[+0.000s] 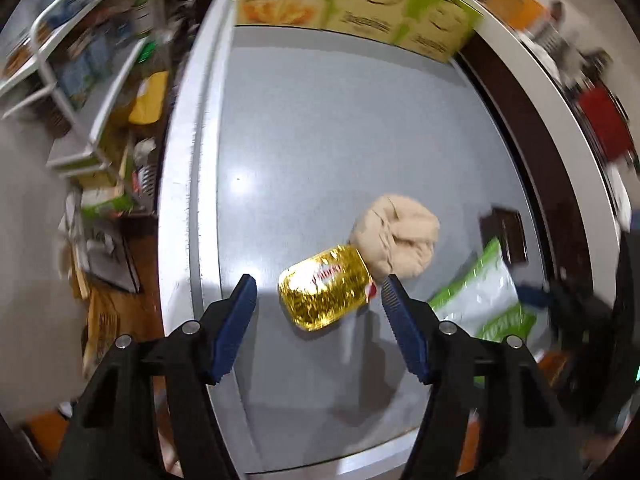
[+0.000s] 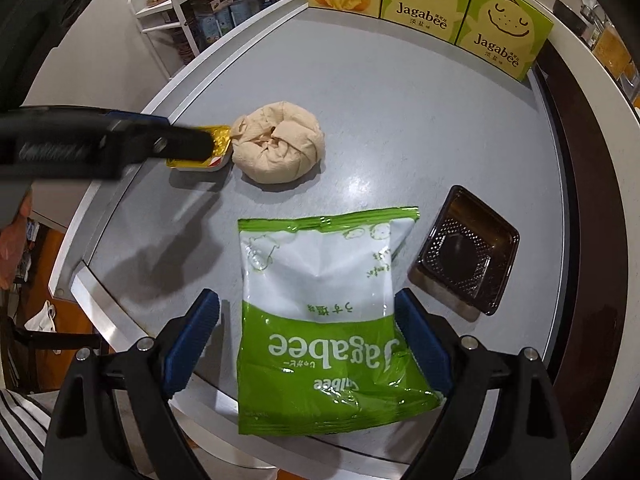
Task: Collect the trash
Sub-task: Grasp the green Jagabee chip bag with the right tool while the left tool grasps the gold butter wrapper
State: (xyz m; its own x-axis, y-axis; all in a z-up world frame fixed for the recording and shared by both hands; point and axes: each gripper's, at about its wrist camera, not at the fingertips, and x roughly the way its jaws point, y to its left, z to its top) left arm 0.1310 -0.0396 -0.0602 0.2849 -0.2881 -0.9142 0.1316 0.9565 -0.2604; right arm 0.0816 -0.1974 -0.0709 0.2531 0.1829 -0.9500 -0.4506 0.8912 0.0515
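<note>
The approach step is in hand. The left gripper [image 1: 318, 294], wide open and empty, is positioned over the gold foil packet [image 1: 326, 292] beside the crumpled napkin [image 1: 394, 236]. The right gripper [image 2: 308, 316], open and empty, straddles the Jagabee bag [image 2: 324, 312] at the near table [image 2: 400, 120] edge. Lowering and closing are judged next.

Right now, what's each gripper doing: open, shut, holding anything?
Left gripper: open, straddling the gold foil packet, not holding it.
Right gripper: open, either side of the Jagabee bag, no grip.
</note>
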